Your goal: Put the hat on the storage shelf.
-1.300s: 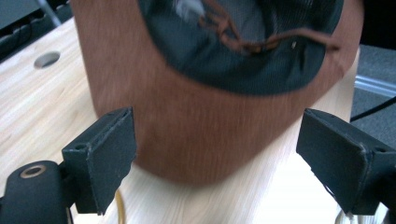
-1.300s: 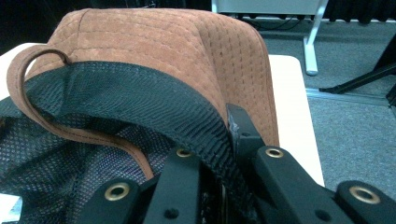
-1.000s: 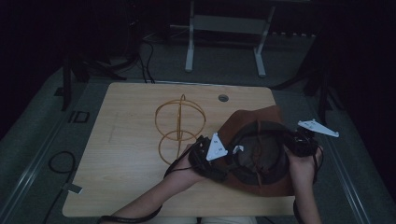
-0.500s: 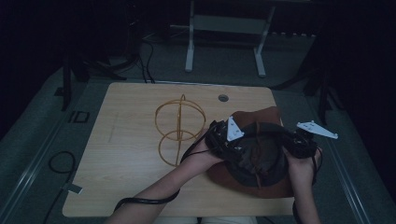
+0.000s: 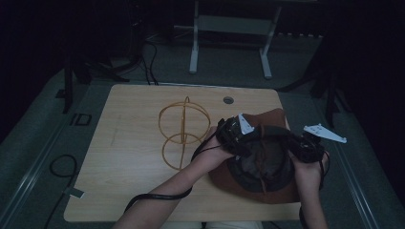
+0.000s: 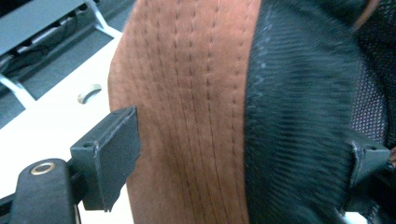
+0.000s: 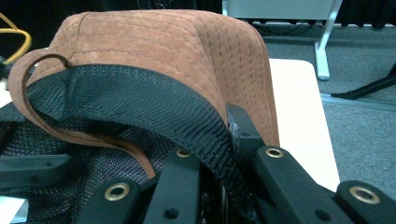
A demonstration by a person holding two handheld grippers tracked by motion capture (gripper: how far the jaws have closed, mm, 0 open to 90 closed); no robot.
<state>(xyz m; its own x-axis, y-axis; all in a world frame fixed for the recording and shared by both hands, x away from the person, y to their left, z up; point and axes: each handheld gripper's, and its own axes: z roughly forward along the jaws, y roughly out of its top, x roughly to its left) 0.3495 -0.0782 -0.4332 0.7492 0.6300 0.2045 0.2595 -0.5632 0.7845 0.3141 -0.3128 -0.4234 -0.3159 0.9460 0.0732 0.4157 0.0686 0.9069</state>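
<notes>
A brown suede hat [image 5: 267,193] with a black mesh lining lies upside down on the right part of the wooden table [image 5: 119,162]. My right gripper [image 5: 297,147] is at its right rim, shut on the black inner band [image 7: 187,116] of the hat [image 7: 154,42]. My left gripper [image 5: 253,137] reaches over the hat's far left rim. In the left gripper view its jaws [image 6: 243,154] stand wide, with the stitched brown brim [image 6: 187,93] and black band between them. I see no pad pressing on the hat.
A yellow wire hoop stand [image 5: 184,131] rests on the table left of the hat; its edge [image 7: 14,28] peeks in the right gripper view. A cable grommet [image 5: 228,100] sits near the far edge. White desk legs stand on the floor beyond.
My left gripper has travelled from the hat's near left rim up and to the right, over the far rim. The right gripper has kept still on the band.
</notes>
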